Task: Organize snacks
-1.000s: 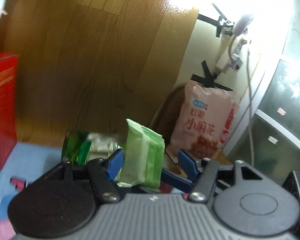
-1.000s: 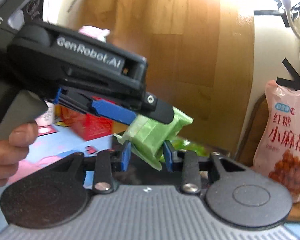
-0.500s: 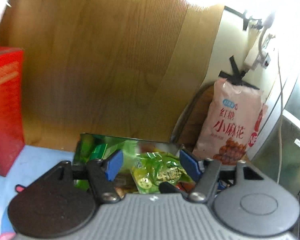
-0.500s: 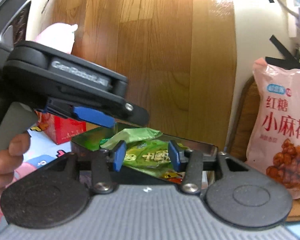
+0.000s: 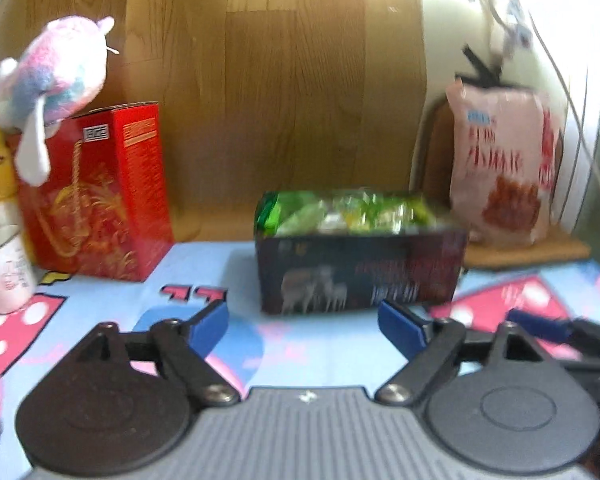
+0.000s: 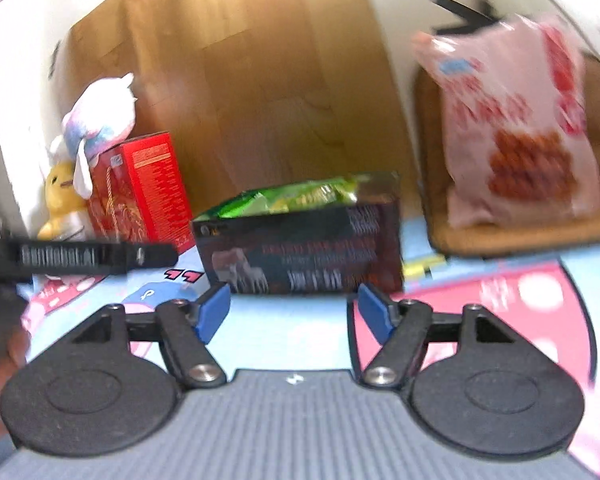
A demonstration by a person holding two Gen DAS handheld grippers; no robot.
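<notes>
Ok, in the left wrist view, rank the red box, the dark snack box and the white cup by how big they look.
1. dark snack box and red box: look alike, unsure.
2. white cup: clearly smallest, partly cut off.

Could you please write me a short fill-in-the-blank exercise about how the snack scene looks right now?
1. The green snack packets lie inside the dark ____.
2. The plush toy sits on top of the ____ carton.
3. The left hand-held gripper has just been opening, and between its fingers there is ____.
4. The pink snack bag stands on a ____ mat.

Missing words: box; red; nothing; brown
</notes>
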